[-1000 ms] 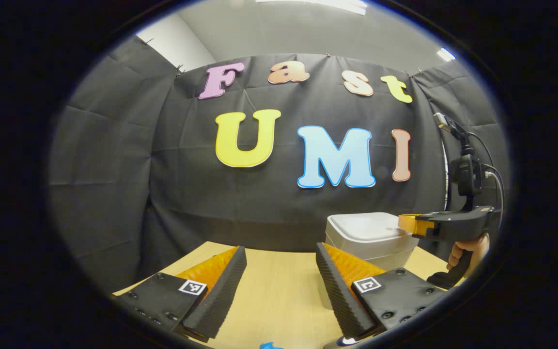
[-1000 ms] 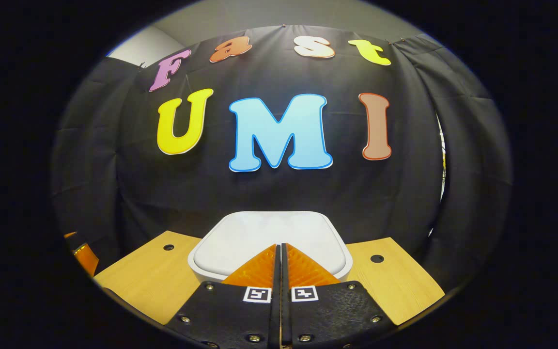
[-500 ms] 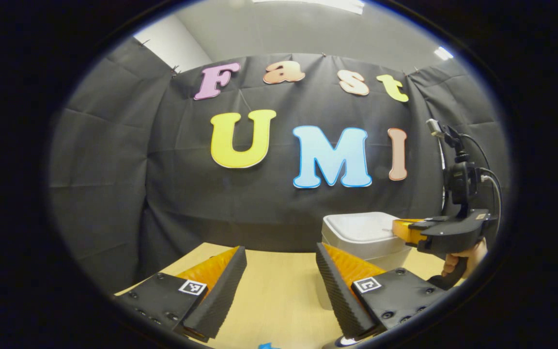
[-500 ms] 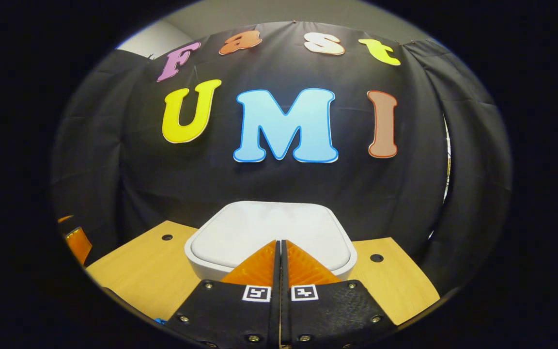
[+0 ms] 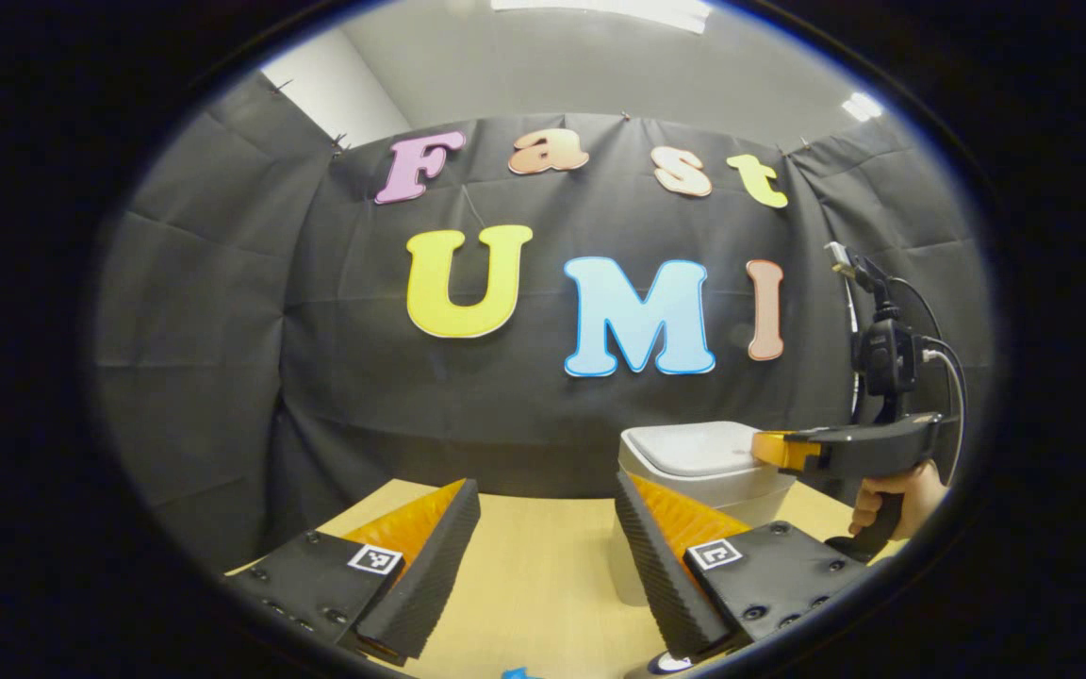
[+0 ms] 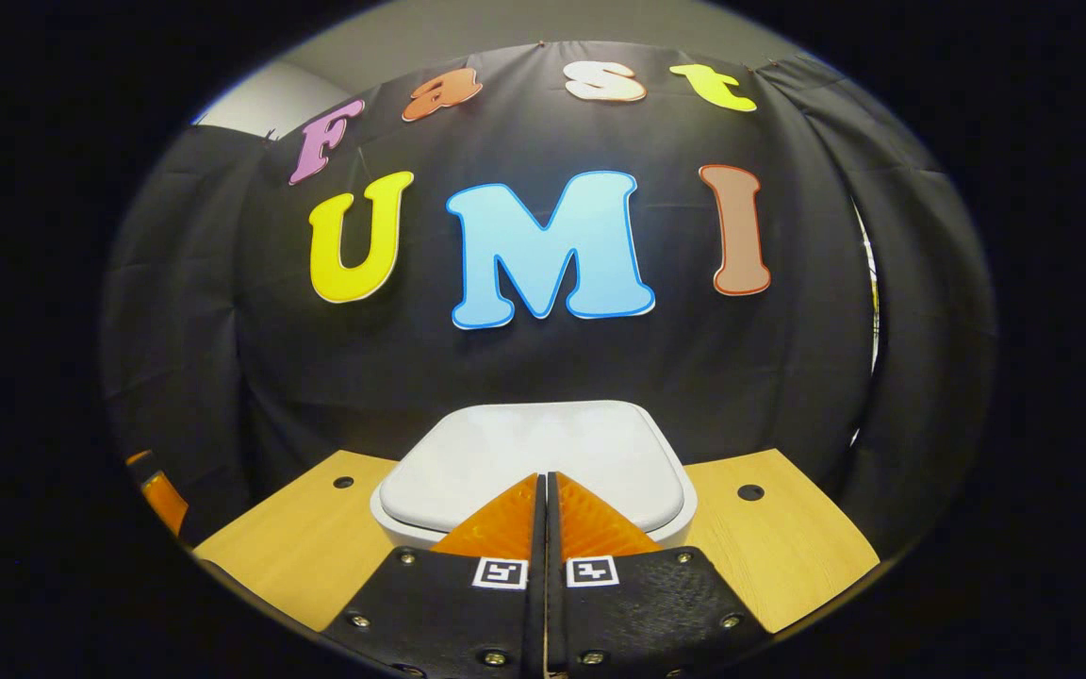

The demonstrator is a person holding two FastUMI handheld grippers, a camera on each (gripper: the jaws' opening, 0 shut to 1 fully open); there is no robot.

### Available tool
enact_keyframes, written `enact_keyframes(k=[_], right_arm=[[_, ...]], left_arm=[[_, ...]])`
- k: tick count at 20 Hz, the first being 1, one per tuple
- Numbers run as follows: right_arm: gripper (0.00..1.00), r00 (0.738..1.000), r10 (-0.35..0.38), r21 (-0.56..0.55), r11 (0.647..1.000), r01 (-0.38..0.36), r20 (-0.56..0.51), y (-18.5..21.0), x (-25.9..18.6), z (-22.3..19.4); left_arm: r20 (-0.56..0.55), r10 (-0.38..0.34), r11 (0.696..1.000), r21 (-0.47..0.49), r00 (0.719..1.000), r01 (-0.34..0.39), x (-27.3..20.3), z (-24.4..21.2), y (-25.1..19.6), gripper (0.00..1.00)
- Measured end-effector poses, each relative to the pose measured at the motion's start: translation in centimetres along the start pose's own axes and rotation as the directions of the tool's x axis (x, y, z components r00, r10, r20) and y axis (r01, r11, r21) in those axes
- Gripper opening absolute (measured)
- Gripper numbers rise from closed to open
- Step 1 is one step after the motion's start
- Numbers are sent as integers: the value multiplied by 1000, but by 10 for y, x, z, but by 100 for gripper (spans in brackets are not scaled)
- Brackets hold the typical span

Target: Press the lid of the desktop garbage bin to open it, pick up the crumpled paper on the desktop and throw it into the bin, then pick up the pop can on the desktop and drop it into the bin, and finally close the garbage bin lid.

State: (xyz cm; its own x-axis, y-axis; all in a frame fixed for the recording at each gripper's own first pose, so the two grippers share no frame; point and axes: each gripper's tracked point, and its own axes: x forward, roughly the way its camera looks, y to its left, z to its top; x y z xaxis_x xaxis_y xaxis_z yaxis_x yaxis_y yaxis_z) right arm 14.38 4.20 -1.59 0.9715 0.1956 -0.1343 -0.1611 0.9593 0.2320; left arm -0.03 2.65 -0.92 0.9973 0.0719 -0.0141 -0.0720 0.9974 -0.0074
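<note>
Pressing the lid looked to be the step in hand: the right gripper had its jaws drawn together, holding nothing, with the tips poised over the near edge of the garbage bin's lid. Closed jaws make a single blunt point, which probably explains why they were kept together for a push rather than a grasp. In the left gripper view the same right gripper reached in level from the right, a hand wrapped around its handle, its tips at the lid's edge; whether they actually touched the lid I could not tell. The garbage bin stood on the wooden worktop close to the booth's black cloth wall, its lid shut and flat. The left gripper waited low over the worktop with its jaws wide and empty, likely kept ready to take the crumpled paper once the bin opened. A small blue scrap showed at the bottom edge, too little of it to identify. Judging by the closed lid, the task was at its very start.
</note>
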Motion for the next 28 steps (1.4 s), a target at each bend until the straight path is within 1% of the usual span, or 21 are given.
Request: enact_keyframes(k=[1, 2, 5, 8, 9, 10, 11, 14, 17, 22, 23, 26, 27, 28], right_arm=[[1, 1000, 2, 20, 1000, -2, -9, 1, -4, 0], [1, 1000, -2, 27, 1000, 2, 0, 0, -8, 4], [1, 996, -27, -18, 999, 28, 80, 1, -23, 23], [1, 997, -14, -17, 1000, 15, 77, 7, -32, 21], [1, 997, -18, -18, 1000, 19, 79, 7, -36, 23], [1, 997, -17, -24, 1000, 19, 79, 8, -38, 23], [1, 997, -17, -29, 999, 19, 75, 9, -41, 20], [1, 997, -24, -44, 999, 27, 77, 7, -51, 17], [1, 996, -30, -65, 997, 35, 80, 7, -60, 14], [1, 993, -51, -81, 995, 59, 107, 5, -76, 14], [1, 992, -56, -79, 995, 65, 114, 4, -81, 14], [1, 989, -53, -67, 996, 63, 135, 4, -90, 15], [2, 988, -58, -66, 996, 68, 140, 1, -94, 15], [11, 986, -68, -63, 995, 78, 149, -2, -97, 16]], left_arm=[[1, 1, 1000, 1, 1000, -1, -3, 1, 2, 94], [3, 4, 1000, 3, 1000, -4, -5, 1, 4, 95], [3, 5, 1000, 3, 1000, -5, -12, 2, 6, 95], [-4, 2, 1000, -8, 1000, -2, -18, -2, 6, 95], [-5, 2, 1000, -12, 1000, -2, -20, -3, 7, 94], [-8, 2, 1000, -13, 1000, -2, -21, -5, 7, 95], [-11, 1, 1000, -13, 1000, -2, -22, -6, 8, 93], [-16, 4, 1000, -10, 1000, -4, -26, -9, 8, 95], [-29, 2, 1000, -12, 1000, -2, -27, -17, 7, 95], [-52, 5, 1000, 3, 999, -4, -29, -30, 7, 96], [-56, 4, 1000, 4, 998, -3, -29, -32, 7, 94], [-65, -1, 1000, 4, 998, 1, -29, -38, 6, 96], [-69, -2, 1000, 5, 998, 3, -29, -42, 6, 95], [-75, -2, 1000, 8, 997, 3, -29, -45, 6, 94]])
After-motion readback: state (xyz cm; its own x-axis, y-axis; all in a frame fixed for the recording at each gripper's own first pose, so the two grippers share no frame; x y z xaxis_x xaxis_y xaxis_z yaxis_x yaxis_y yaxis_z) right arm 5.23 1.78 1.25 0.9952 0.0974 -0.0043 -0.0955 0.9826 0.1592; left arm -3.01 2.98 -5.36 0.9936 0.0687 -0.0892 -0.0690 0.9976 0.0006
